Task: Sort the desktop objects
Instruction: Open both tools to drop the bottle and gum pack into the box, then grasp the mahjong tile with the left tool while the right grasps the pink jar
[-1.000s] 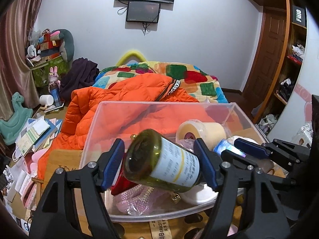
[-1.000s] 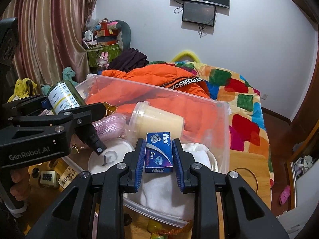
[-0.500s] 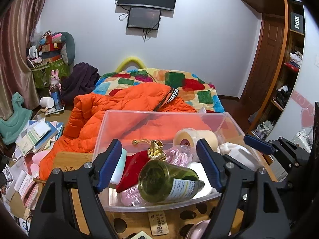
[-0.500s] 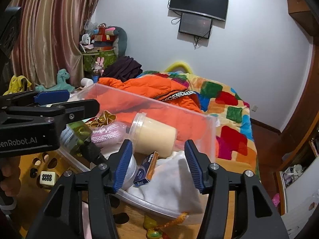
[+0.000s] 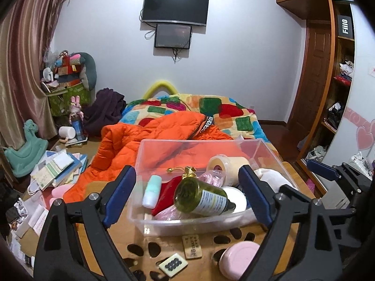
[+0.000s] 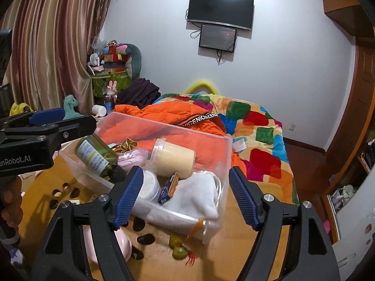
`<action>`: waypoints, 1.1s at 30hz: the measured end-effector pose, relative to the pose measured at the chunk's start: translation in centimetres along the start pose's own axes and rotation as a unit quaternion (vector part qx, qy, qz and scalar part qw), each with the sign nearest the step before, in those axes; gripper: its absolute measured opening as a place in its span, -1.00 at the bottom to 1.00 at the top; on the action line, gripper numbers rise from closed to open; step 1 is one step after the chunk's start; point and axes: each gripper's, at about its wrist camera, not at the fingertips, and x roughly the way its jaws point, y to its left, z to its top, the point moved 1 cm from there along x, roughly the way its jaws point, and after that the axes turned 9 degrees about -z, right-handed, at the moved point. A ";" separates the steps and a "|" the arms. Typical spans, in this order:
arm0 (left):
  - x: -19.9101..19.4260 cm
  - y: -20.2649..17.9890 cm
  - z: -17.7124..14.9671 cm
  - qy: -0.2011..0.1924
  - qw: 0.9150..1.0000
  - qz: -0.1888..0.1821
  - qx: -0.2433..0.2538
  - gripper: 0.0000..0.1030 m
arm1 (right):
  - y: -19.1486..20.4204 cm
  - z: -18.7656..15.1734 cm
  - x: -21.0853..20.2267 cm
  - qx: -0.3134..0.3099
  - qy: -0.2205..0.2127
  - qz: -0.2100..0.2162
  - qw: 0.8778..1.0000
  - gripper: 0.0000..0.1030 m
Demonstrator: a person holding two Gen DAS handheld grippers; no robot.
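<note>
Both sets of jaws stand wide apart and hold nothing: the left gripper [image 5: 187, 196] and the right gripper [image 6: 185, 196] hover over the near rim of a clear plastic bin [image 5: 206, 222] on the wooden surface [image 5: 117, 238]. Inside the bin a green glass bottle [image 5: 201, 199] lies on its side atop a red pouch [image 5: 166, 192], beside a small mint bottle [image 5: 152, 190] and a cream jar [image 5: 228, 164]. The right wrist view adds a blue box [image 6: 168, 188] wedged against a white cloth [image 6: 196, 194], hidden from the left camera. Only the left view shows a domino tile [image 5: 173, 261], a tag [image 5: 192, 245] and a pink lid [image 5: 239, 257] on the surface.
</note>
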 end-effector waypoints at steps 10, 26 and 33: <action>-3.3 1.2 -1.4 -0.009 1.000 0.013 -0.009 0.75 | 0.2 -1.8 -3.2 0.020 0.001 0.011 1.000 0.57; -2.7 5.5 -8.5 0.068 0.995 0.026 -0.068 0.75 | 4.6 -7.1 -2.1 0.001 0.068 0.055 0.996 0.57; -0.9 4.3 -10.7 0.105 0.994 0.011 -0.033 0.75 | 6.7 -7.8 -0.2 -0.012 0.087 0.076 0.993 0.58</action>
